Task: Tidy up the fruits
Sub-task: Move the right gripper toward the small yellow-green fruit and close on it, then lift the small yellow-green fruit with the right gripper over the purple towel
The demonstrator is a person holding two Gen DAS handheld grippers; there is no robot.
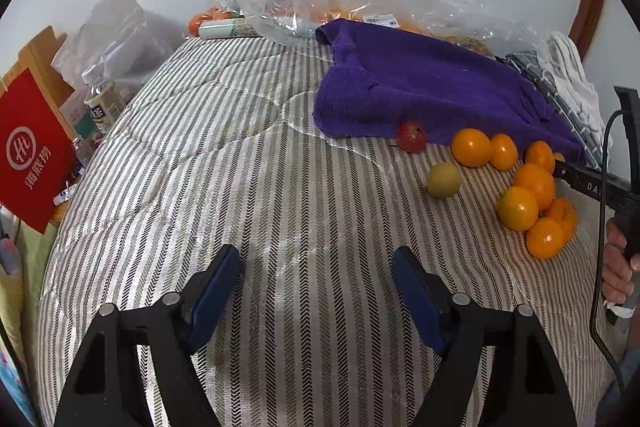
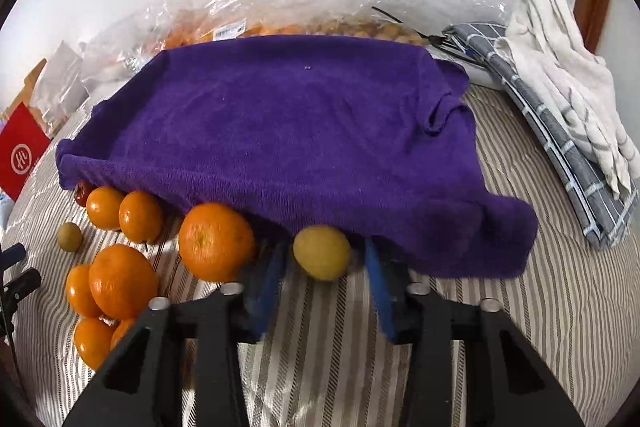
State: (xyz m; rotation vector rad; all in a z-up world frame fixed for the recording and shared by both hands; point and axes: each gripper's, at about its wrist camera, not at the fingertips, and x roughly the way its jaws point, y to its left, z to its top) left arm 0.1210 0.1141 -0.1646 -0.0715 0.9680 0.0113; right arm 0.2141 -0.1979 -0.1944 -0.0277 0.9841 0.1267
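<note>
While the left hand-held gripper (image 1: 316, 291) is held spread wide over bare striped bedding (image 1: 240, 167) with nothing in it, the right hand-held gripper (image 2: 325, 267) is seen spread around a yellow-green fruit (image 2: 322, 251) at the purple towel (image 2: 280, 127) edge, pads not quite pressed on it. Oranges (image 2: 120, 279) are bunched just left, a small red fruit (image 1: 410, 136) tucked against the towel.

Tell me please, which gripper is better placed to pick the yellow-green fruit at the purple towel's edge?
The right gripper: it is open, with the yellow-green fruit between its fingers. The left gripper is open over bare striped cover, away from the fruits.
</note>
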